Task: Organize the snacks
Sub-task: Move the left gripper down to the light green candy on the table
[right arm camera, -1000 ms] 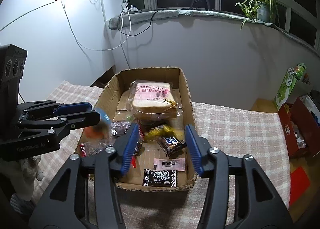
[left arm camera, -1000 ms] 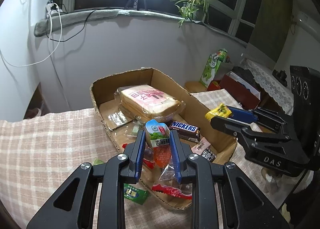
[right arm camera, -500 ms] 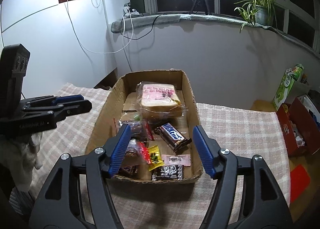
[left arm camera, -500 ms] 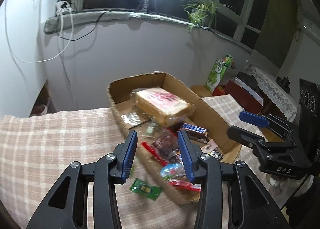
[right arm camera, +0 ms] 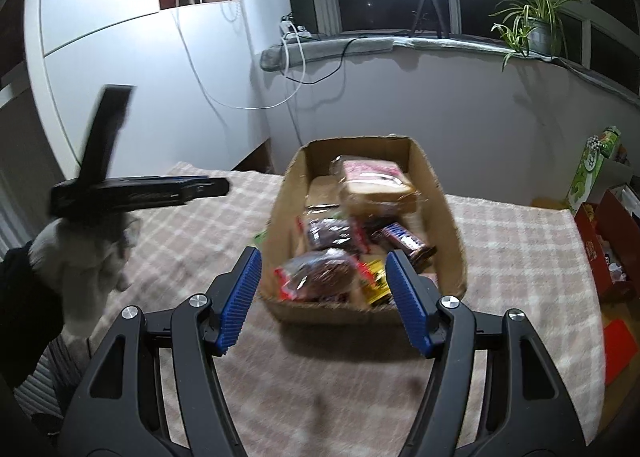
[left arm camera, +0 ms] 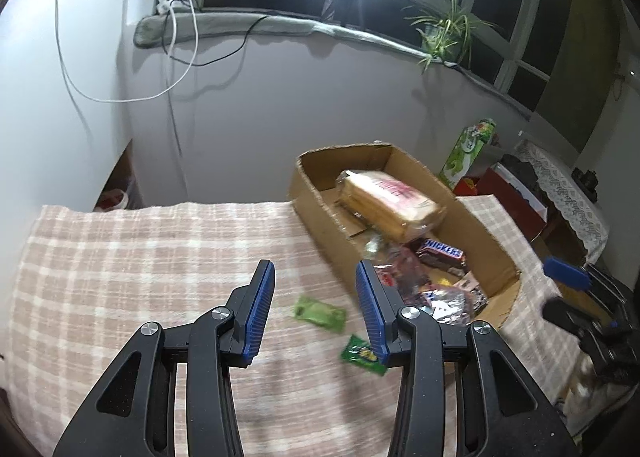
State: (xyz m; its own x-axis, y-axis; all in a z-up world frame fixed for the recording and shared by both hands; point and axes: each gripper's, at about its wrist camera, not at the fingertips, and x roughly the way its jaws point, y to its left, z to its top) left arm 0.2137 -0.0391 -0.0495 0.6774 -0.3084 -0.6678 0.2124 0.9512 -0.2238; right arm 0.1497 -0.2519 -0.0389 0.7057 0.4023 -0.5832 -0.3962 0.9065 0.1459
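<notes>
A cardboard box [left arm camera: 492, 253] [right arm camera: 452, 225] on the checked tablecloth holds a bread pack [left arm camera: 390, 201] [right arm camera: 374, 181], a Snickers bar [left arm camera: 442, 255] [right arm camera: 404, 243] and several other wrapped snacks. Two green snack packets [left arm camera: 320, 313] [left arm camera: 362, 355] lie on the cloth left of the box. My left gripper [left arm camera: 314, 309] is open and empty above the cloth, over the nearer green packets. My right gripper [right arm camera: 324, 301] is open and empty, just in front of the box's near end. The left gripper also shows in the right wrist view [right arm camera: 140, 193], seen side-on.
The checked tablecloth [left arm camera: 140, 257] covers the table up to a white wall. A green carton [left arm camera: 466, 153] and red boxes [right arm camera: 608, 241] stand off the table's right side. A potted plant [right arm camera: 532, 25] and a ring light sit on the windowsill.
My left gripper let go of its snack pouch into the box, opened and swung left over the cloth. My right gripper dropped the yellow packet into the box and pulled back.
</notes>
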